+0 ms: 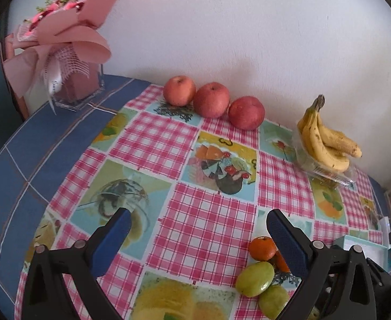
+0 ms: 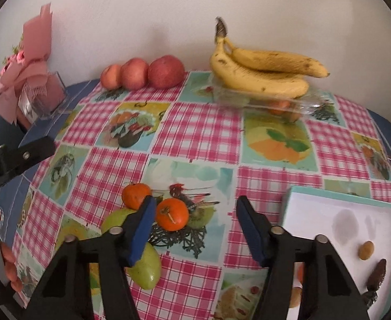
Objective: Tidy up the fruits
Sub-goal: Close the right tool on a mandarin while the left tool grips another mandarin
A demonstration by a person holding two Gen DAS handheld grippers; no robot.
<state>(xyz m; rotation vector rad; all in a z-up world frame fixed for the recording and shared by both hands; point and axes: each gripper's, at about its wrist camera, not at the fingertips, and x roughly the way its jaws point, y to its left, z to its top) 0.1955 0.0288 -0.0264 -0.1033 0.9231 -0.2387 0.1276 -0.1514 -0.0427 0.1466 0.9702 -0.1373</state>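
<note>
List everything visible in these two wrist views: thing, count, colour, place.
apples: three, red, row along the wall
bananas: one bunch, yellow, spotted, on the clear container
clear container: one, transparent, under the bananas
tangerines: two, orange, near table edge
green fruits: two, beside the tangerines
white tray: one, teal-rimmed, right side, holding small brown items
bouquet: one, pink, far left
tablecloth: pink check with fruit prints
left gripper: black, blue pads, open, empty
right gripper: open, one tangerine between its fingers
</note>
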